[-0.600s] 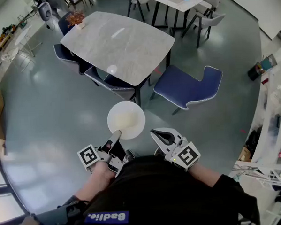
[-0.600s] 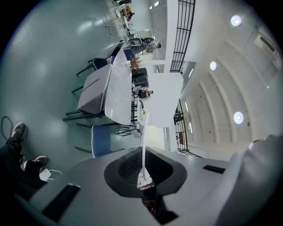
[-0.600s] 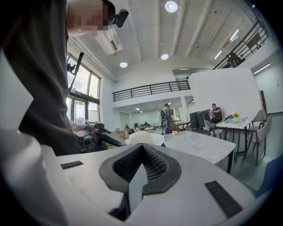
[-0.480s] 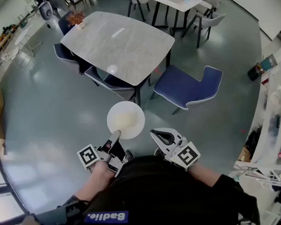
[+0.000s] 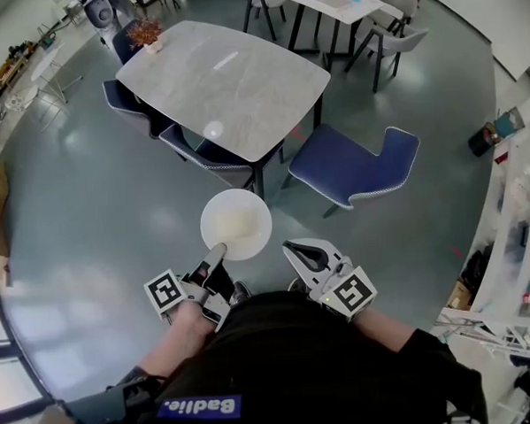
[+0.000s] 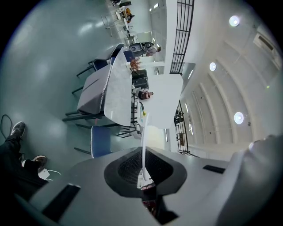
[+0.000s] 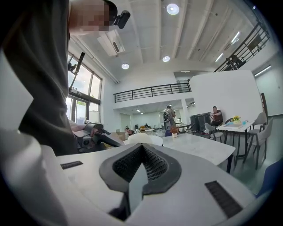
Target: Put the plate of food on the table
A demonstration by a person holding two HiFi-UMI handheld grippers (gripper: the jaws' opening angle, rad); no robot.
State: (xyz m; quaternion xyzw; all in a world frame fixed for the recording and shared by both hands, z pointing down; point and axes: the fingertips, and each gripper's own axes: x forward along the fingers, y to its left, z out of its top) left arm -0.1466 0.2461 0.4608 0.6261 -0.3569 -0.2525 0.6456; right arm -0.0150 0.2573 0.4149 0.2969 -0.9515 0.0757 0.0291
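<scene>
Edgewise, round white plate (image 5: 236,224) pinched in left claw (image 5: 216,256).

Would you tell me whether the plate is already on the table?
Not on it. The left gripper holds the plate by its rim above the floor, short of the table.
</scene>
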